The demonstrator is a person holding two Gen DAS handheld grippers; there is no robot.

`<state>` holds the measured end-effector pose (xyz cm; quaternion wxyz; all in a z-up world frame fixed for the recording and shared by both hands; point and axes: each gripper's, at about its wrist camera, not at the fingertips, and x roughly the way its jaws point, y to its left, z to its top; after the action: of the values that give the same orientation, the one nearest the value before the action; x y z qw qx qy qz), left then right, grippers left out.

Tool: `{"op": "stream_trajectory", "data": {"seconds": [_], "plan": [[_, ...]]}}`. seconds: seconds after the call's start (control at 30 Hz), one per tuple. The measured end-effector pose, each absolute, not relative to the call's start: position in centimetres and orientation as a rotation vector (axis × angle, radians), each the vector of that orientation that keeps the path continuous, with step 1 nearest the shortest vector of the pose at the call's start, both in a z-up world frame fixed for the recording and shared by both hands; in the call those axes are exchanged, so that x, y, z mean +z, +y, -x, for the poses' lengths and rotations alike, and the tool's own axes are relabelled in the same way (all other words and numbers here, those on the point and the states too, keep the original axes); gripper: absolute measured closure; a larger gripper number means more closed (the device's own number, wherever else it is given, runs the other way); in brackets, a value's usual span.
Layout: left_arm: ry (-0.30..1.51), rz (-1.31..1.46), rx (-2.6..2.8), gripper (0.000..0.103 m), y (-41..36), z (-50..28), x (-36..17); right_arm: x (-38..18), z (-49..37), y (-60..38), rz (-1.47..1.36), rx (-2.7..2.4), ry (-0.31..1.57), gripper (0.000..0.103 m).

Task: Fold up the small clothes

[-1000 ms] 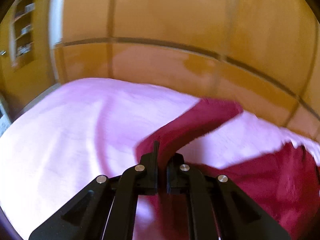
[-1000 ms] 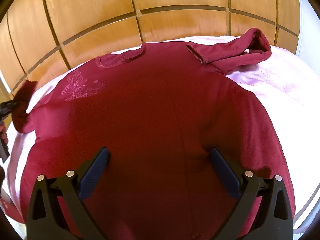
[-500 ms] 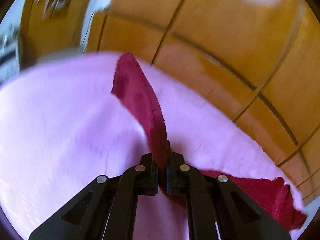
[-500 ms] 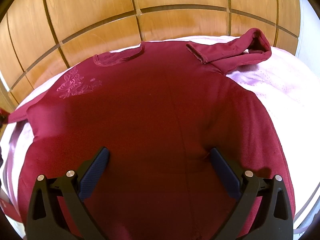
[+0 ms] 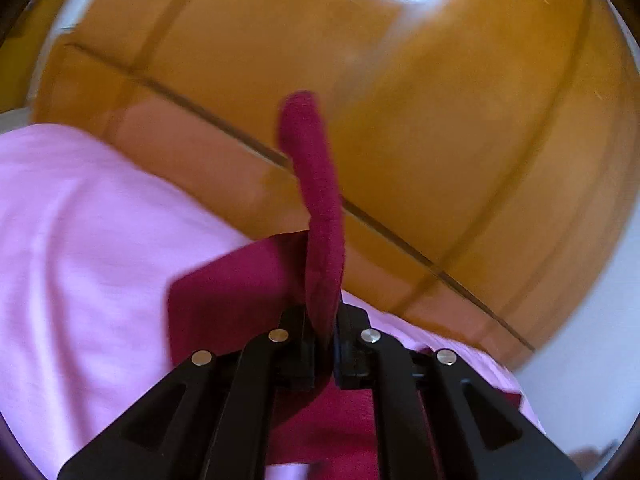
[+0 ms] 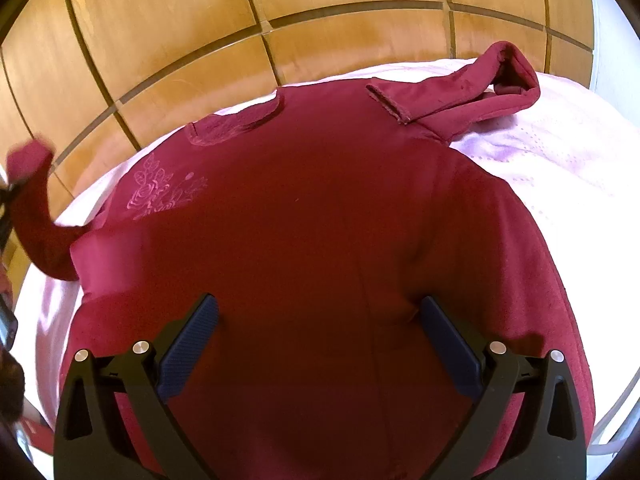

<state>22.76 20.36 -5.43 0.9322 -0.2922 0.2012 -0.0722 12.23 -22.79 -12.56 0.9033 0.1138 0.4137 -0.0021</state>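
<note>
Dark red long-sleeved knit top (image 6: 320,240) lies spread flat on a pale pink bed sheet (image 6: 560,152) before a wooden panelled wall (image 6: 200,40). Left hand-held gripper (image 5: 320,344) is clenched on the top's raised sleeve (image 5: 320,200), at 9 o'clock in the right wrist view. Right hand-held gripper (image 6: 320,320), released with fingers spread wide, hovers over the hem.

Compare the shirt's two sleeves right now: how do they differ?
The left sleeve is lifted off the pink sheet, pinched in the shut left gripper, cuff up in the air; the right sleeve lies on the bed, ungripped. The left sleeve runs roughly straight out from the shirt; the right sleeve is bent back on itself, cuff pointing toward the collar. Both are the same maroon fabric.
</note>
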Motion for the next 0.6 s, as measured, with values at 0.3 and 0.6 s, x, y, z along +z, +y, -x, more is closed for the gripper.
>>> {"op": "stream_trajectory", "data": {"seconds": [0.3, 0.6], "plan": [[0.643, 0.469, -0.374, 0.094, 6.3, -26.3, -9.2, -12.6, -12.1, -23.0, -0.237, 0.009, 0.846, 0.003], [0.711, 0.214, -0.408, 0.020, 1.8, -21.6, -10.9, -12.4, -11.9, -23.7, -0.249, 0.021, 0.833, 0.003]]}}
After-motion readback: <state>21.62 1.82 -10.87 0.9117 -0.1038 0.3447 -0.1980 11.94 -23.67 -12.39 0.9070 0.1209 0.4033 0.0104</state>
